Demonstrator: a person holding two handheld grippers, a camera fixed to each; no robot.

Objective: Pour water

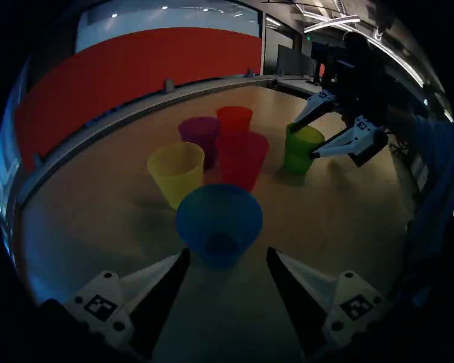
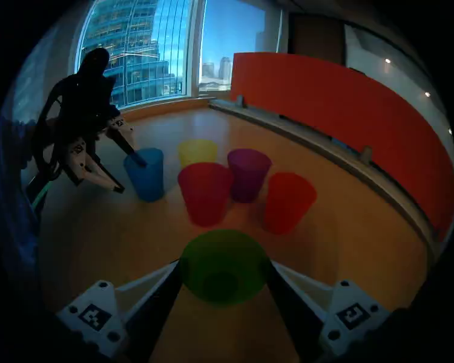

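Right gripper (image 2: pixel 224 262) clasps tapered green cup (image 2: pixel 223 251) (translucent plastic).

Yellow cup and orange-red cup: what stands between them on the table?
The purple cup stands between the yellow cup and the orange-red cup, seen in both gripper views.

Blue cup (image 1: pixel 219 224), yellow cup (image 1: pixel 177 172), purple cup (image 1: pixel 200 138), green cup (image 1: pixel 302 149) and two red cups (image 1: pixel 241 158).
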